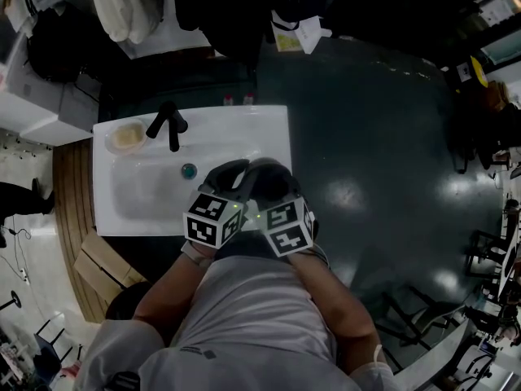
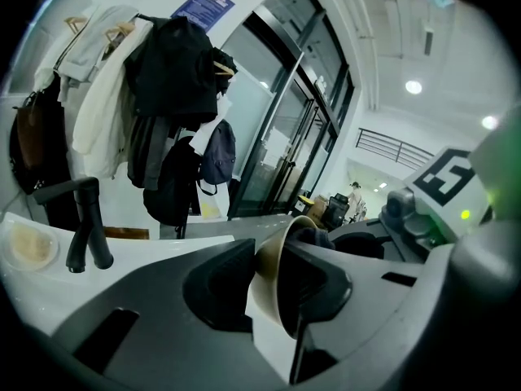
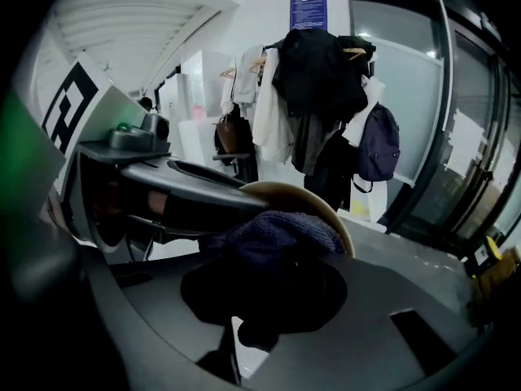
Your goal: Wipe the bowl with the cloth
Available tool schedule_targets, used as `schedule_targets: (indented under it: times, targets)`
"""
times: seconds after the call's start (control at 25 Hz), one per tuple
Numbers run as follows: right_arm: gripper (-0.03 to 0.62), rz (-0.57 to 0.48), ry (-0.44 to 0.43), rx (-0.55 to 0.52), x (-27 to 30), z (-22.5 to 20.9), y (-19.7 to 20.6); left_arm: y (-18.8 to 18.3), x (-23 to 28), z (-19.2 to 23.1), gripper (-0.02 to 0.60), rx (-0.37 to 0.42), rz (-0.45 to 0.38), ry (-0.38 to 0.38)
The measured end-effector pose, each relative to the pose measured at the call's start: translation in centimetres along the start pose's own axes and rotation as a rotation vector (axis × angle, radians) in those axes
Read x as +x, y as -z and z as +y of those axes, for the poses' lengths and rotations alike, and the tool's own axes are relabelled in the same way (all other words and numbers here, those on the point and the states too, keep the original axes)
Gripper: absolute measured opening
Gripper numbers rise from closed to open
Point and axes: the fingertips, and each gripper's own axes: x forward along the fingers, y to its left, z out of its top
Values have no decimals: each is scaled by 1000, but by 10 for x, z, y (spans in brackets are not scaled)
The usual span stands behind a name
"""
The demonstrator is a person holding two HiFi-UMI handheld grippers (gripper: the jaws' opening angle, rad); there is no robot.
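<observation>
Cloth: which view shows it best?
Right gripper view: the dark cloth sits bunched between its jaws, against the bowl. Left gripper view shows only a dark scrap of it past the bowl's rim. Head view shows none of it.

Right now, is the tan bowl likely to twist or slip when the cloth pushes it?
Probably rigid: the bowl shows no flex in the left gripper. Pinched by one wall, it could pivot. The cloth in the right gripper looks soft, likely cushioning pushes.

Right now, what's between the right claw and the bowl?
The dark cloth, gripped by the right claw, sits against the bowl; the right gripper view shows it.
</observation>
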Motion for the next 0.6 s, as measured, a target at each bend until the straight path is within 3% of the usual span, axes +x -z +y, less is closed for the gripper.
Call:
schedule_targets:
  times: [0.28,0.4,0.6]
  targets:
    - [74,-43,-8,67,-5,3,-4,3,-4,10,75,12,1,-70]
    - [74,-68,9,41,-9,4,-9,2,-7,17,64,5,-9,-108]
    - [74,-195,23,17,-27,2,-37,9,-14,42,30,-54,-6,-150]
